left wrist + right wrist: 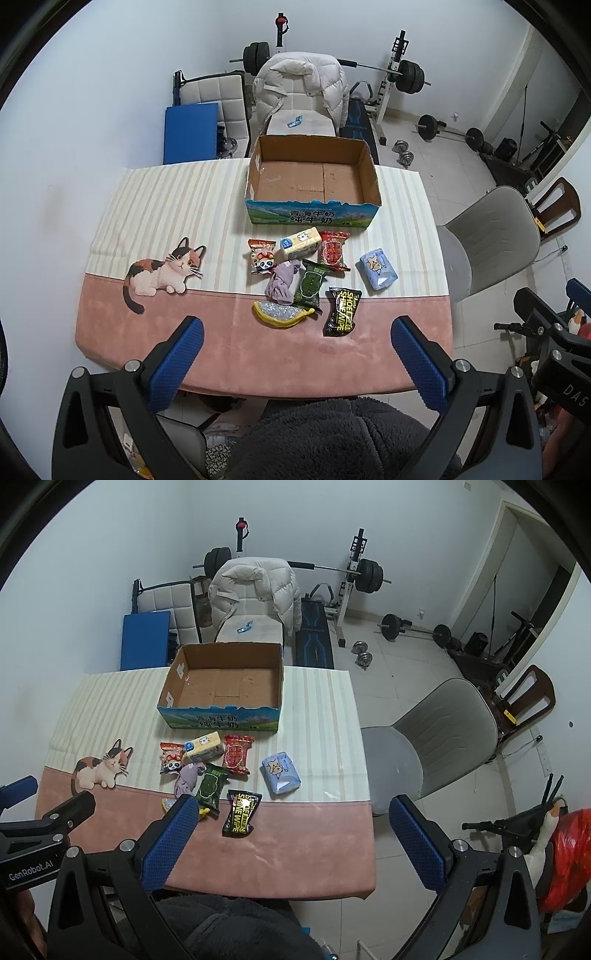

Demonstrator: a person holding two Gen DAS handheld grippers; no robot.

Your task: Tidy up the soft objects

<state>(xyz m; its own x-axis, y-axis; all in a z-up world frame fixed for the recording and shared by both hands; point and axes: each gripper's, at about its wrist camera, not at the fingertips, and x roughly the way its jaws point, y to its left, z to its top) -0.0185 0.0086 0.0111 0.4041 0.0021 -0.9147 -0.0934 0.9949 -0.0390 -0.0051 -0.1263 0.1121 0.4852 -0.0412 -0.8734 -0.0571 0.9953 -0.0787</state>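
Soft objects are lying in a loose cluster on the table [110, 206], just in front of the box [314, 184], which is sitting open at the far edge. Largest in the cluster: the blue pack [377, 272], lying apart to the right; then the black pouch [341, 312], nearest the front edge; the yellow pack [300, 243], closest to the box; the green pouch [312, 284], lying between cloth and black pouch; the red pouch [333, 251]; the panda pouch [262, 255] at the left; the purple cloth [282, 282], crumpled mid-cluster; the yellow sponge [282, 314], just in front of the cloth. The left gripper [295, 363] and right gripper [291, 843] are both hovering over the near edge, jaws spread wide, holding nothing.
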